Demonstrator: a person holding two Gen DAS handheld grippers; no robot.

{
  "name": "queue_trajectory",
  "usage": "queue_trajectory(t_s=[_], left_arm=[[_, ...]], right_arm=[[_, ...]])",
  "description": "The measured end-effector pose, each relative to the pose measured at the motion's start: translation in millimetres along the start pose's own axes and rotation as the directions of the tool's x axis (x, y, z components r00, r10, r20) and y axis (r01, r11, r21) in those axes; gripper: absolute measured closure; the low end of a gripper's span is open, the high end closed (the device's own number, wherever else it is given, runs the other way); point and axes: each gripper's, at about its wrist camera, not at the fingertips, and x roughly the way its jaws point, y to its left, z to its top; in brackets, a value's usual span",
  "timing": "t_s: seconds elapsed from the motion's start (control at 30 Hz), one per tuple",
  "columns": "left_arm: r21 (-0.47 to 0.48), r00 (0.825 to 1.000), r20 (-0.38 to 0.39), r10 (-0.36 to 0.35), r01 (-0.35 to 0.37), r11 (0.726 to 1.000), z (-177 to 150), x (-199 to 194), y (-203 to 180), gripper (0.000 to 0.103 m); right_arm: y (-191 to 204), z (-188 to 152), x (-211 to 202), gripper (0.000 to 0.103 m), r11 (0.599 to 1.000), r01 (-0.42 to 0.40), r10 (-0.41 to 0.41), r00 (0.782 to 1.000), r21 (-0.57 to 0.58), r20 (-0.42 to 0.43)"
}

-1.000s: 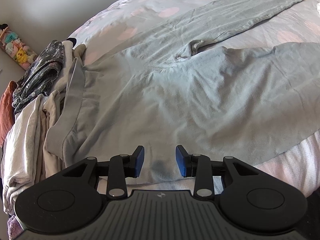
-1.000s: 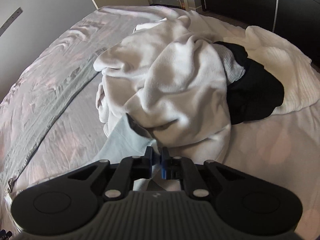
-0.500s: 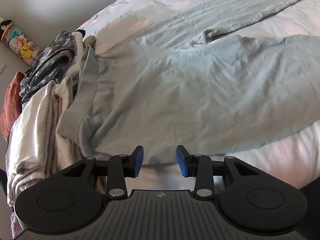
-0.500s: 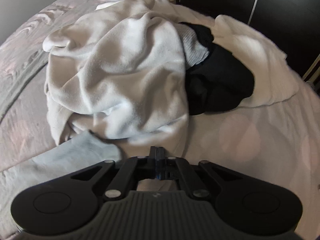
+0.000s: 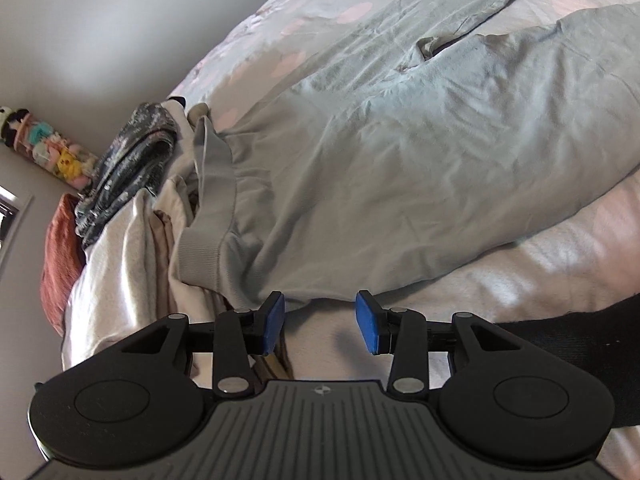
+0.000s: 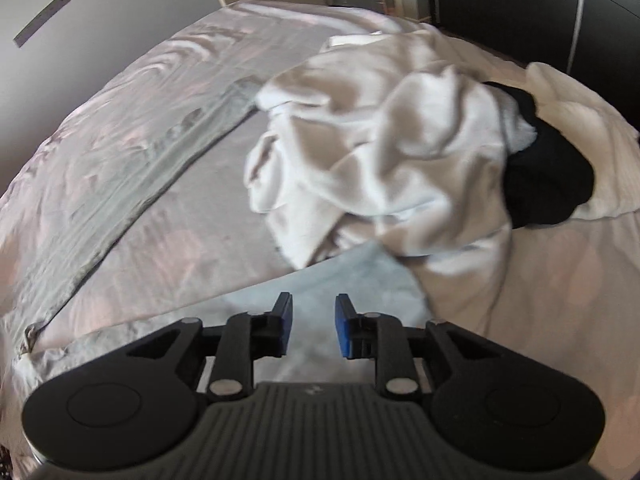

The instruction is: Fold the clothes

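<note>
The grey sweatshirt (image 5: pixel 400 168) lies spread flat on the bed (image 5: pixel 560 248) ahead of the left gripper (image 5: pixel 320 322), its near side edge just beyond the blue pads and its ribbed hem (image 5: pixel 204 256) ahead and to the left of them. One sleeve (image 5: pixel 460 0) stretches away toward the far right. In the right wrist view a pale grey part of what looks like the same garment (image 6: pixel 340 280) runs under and ahead of the right gripper (image 6: pixel 313 330), its far end tucked under the white heap.

It reads as a soft, light knit — limp, easily wrinkled, with no stiffness to hold a fold by itself. Likely it will drag and bunch if pulled by one point, so the thicker ribbed hem and the seamed side edge look like the best places to pinch, one in each gripper.

The left gripper stands released, its jaws apart with bare sheet between them, not touching the cloth. The right gripper's jaws are opening — nothing is clamped, and the grey fabric lies beneath the gap.

To the left of the left gripper sits a stack of folded clothes (image 5: pixel 120 248); ahead and right of the right gripper lie a crumpled white garment (image 6: pixel 380 152) and a black one (image 6: pixel 548 184).
</note>
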Motion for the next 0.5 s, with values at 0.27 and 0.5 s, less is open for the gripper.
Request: queue_trajectory(t_s=[0.27,0.5], left_arm=[[0.174,0.994,0.081,0.077,-0.09,0.981,-10.2,6.7,-6.8,0.066],[0.352,0.979,0.138,0.153,-0.193,0.916,-18.4,19.4,-26.6,0.066]], right_arm=[[54.9,-22.5,20.3,0.07,0.992,-0.01,0.012,1.0,-0.129,0.014],[42.8,-18.5,25.6,0.065,0.998,0.016,-0.017,1.0,-0.054,-0.009]])
